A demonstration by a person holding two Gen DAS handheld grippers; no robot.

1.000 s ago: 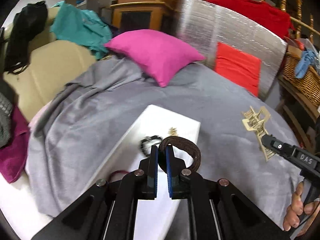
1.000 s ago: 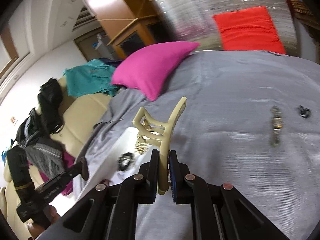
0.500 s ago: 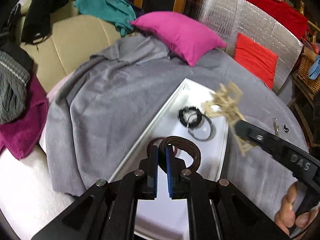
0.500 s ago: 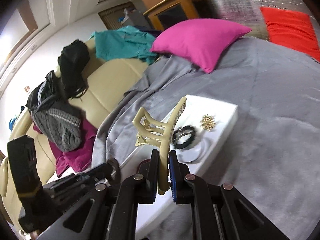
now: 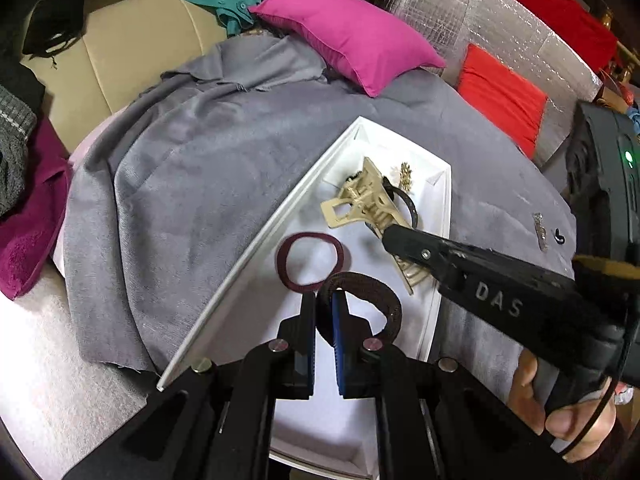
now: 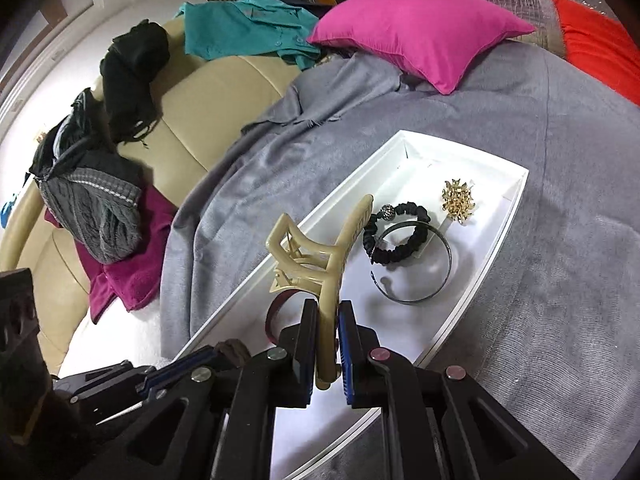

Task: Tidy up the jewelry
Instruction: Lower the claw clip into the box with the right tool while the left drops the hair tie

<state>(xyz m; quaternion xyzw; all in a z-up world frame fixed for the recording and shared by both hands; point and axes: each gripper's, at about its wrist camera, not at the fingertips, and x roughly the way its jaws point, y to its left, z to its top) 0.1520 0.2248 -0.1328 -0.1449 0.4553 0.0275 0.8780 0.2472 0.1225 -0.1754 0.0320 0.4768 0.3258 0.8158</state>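
A white tray (image 5: 240,264) (image 6: 352,178) lies on a grey cloth. My left gripper (image 5: 324,300) is shut on a dark brown hair band (image 5: 380,292) and hangs over the tray's near half. My right gripper (image 6: 328,312) is shut on a beige claw clip (image 6: 320,256) (image 5: 360,204) and reaches over the tray from the right in the left wrist view. In the tray lie a maroon hair tie (image 5: 310,260), a black scrunchie (image 6: 396,232), a dark bangle (image 6: 420,264) and a gold brooch (image 6: 458,200).
Two small pieces, a metal clip (image 5: 540,232) and a dark ring (image 5: 559,236), lie on the grey cloth (image 5: 180,184) right of the tray. A pink cushion (image 5: 348,36), a red cushion (image 5: 500,92) and a beige sofa (image 6: 224,96) with clothes stand behind.
Both grippers came down over the tray, which now fills the near view. The right gripper swung left with the claw clip from above the cloth to above the tray's middle.
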